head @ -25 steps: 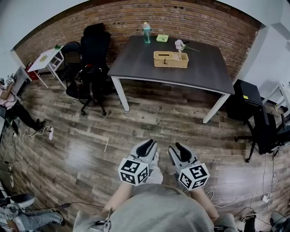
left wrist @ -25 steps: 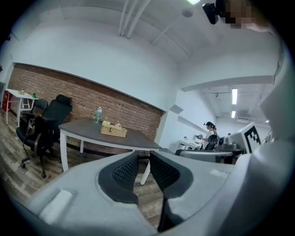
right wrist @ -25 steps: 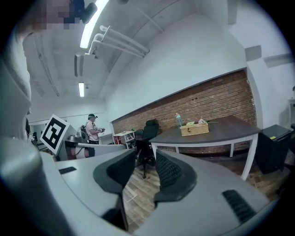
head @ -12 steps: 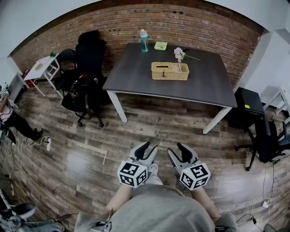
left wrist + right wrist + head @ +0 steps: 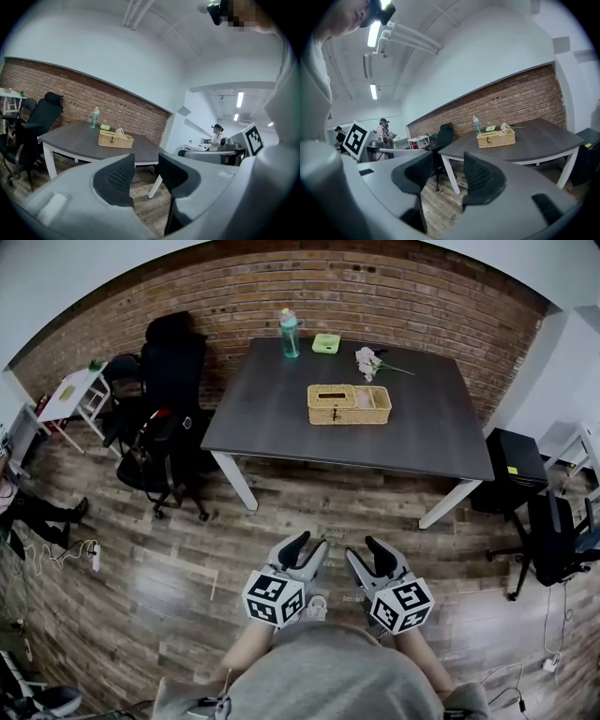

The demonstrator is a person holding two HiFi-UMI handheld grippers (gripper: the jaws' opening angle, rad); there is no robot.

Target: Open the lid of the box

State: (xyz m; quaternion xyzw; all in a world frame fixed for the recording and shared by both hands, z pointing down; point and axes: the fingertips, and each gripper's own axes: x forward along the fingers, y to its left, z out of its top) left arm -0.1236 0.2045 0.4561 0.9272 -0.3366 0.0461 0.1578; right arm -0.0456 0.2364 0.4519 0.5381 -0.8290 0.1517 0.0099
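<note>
A woven wicker box (image 5: 349,404) sits on the dark table (image 5: 281,427), far ahead of me; its lid lies flat on the left half. It also shows in the left gripper view as the box (image 5: 115,138) and in the right gripper view as the box (image 5: 496,138). My left gripper (image 5: 305,545) and right gripper (image 5: 364,547) are held side by side close to my body, above the wooden floor and well short of the table. Both are open with nothing between the jaws, as the left gripper (image 5: 143,171) and right gripper (image 5: 447,176) show in their own views.
On the table behind the box stand a bottle (image 5: 290,334), a green item (image 5: 326,343) and a small flower sprig (image 5: 368,360). Black office chairs (image 5: 169,362) stand left of the table, beside a small white table (image 5: 70,395). A black cabinet (image 5: 509,460) and another chair (image 5: 558,531) stand at the right.
Both grippers' jaws have spread apart. The table and box have drawn closer and lower in the head view; the grippers stay near my body.
</note>
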